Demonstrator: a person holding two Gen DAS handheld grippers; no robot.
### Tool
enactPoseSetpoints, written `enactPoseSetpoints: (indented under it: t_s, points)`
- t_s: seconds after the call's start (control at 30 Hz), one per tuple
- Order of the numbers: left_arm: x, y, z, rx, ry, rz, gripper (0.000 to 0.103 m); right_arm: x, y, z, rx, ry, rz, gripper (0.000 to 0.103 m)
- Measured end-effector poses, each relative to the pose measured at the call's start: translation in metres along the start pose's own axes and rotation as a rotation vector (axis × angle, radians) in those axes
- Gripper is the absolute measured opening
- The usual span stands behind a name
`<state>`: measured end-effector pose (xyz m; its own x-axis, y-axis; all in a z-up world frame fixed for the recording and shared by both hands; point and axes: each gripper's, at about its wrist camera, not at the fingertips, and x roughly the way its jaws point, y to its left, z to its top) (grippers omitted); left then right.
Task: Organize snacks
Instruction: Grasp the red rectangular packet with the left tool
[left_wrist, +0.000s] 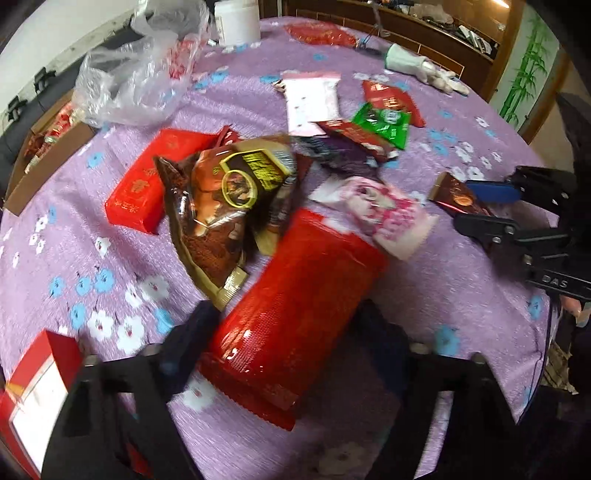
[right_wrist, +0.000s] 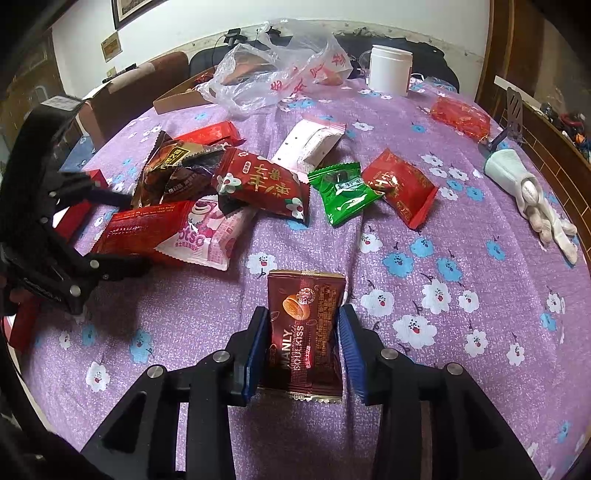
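A long red snack packet (left_wrist: 295, 314) lies slanted on the purple flowered tablecloth (left_wrist: 92, 258), its far end resting on a pink packet (left_wrist: 388, 214). My left gripper (left_wrist: 288, 332) straddles its near end, both fingers against its sides. In the right wrist view the left gripper (right_wrist: 133, 232) reaches in from the left around the red packet (right_wrist: 140, 229). My right gripper (right_wrist: 303, 332) is shut on a brown "Manly" chocolate packet (right_wrist: 306, 321), its blue pads (right_wrist: 255, 350) pressed against both edges. In the left wrist view that right gripper (left_wrist: 480, 206) and the brown packet (left_wrist: 461, 199) sit at the right.
Loose snacks pile mid-table: a brown bag (left_wrist: 221, 199), a red box (left_wrist: 144, 188), a green packet (right_wrist: 343, 192), red packets (right_wrist: 402, 188). A plastic bag (right_wrist: 277, 66), a white jar (right_wrist: 389, 70) and a white glove (right_wrist: 535, 206) lie farther off. A red-white box (left_wrist: 37, 387) sits near left.
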<state>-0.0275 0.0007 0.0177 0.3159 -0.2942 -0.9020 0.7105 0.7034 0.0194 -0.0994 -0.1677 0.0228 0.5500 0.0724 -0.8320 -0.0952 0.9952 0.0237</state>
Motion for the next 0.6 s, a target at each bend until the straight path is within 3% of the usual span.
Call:
enactPoseSetpoints:
  t_s: [0.17, 0.53, 0.6]
  points:
    - [-0.013, -0.032, -0.016, 0.003, -0.061, 0.086, 0.049, -0.001, 0.007, -0.002, -0.017, -0.006, -0.041, 0.037]
    - [-0.034, -0.065, -0.041, -0.124, -0.139, 0.237, 0.049, -0.005, 0.01, -0.006, -0.01, -0.006, -0.064, 0.037]
    - [-0.044, -0.065, -0.044, -0.152, -0.168, 0.3, 0.049, -0.005, 0.009, -0.007, -0.005, -0.008, -0.062, 0.037]
